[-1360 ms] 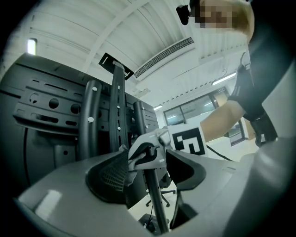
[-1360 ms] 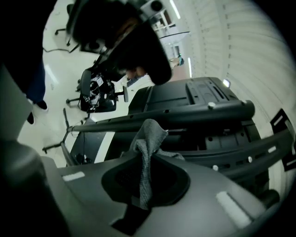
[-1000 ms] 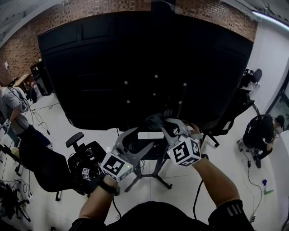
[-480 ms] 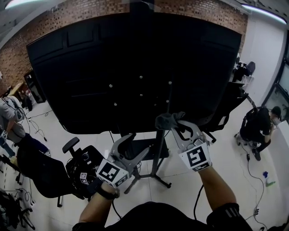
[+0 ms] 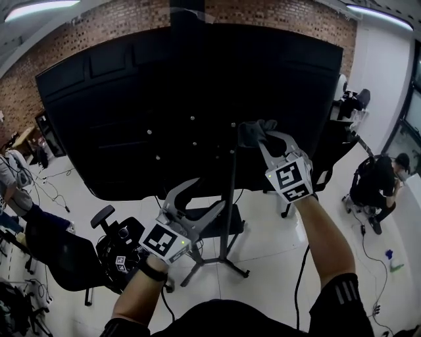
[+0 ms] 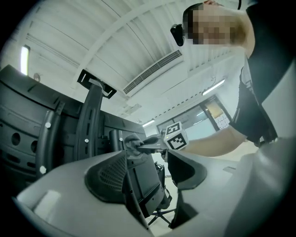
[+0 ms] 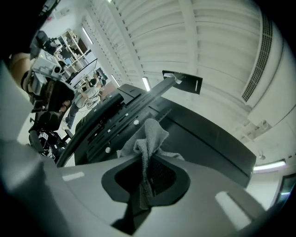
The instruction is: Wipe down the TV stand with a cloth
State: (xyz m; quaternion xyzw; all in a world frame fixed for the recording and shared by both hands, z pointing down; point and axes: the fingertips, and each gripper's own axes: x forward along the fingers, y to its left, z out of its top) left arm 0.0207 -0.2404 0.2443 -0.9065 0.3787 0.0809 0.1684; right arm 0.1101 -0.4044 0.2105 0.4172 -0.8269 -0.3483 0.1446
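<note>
The back of a large black television [image 5: 164, 99] fills the head view, carried on the TV stand [image 5: 229, 197]. At 1 o'clock the right gripper [image 5: 263, 137] pinches a grey cloth [image 5: 251, 131] near the top of the stand's pole. At 7 o'clock the left gripper [image 5: 196, 197] has its jaws spread with nothing between them.

We read the cloth [image 7: 150, 139] as soft grey fabric with a napped, slightly rough weave. The right gripper [image 7: 146, 170] that pinches it has a smooth, matt grey plastic shell and dark, finely ribbed pads. The left gripper [image 6: 155, 163] has the same matt grey finish. The TV's back panel [image 5: 164, 99] appears as matt black plastic and the stand pole [image 5: 230, 204] as smooth dark metal. The near floor [image 5: 270, 237] is glossy pale tile, and the far wall [image 5: 125, 16] is rough brick.
</note>
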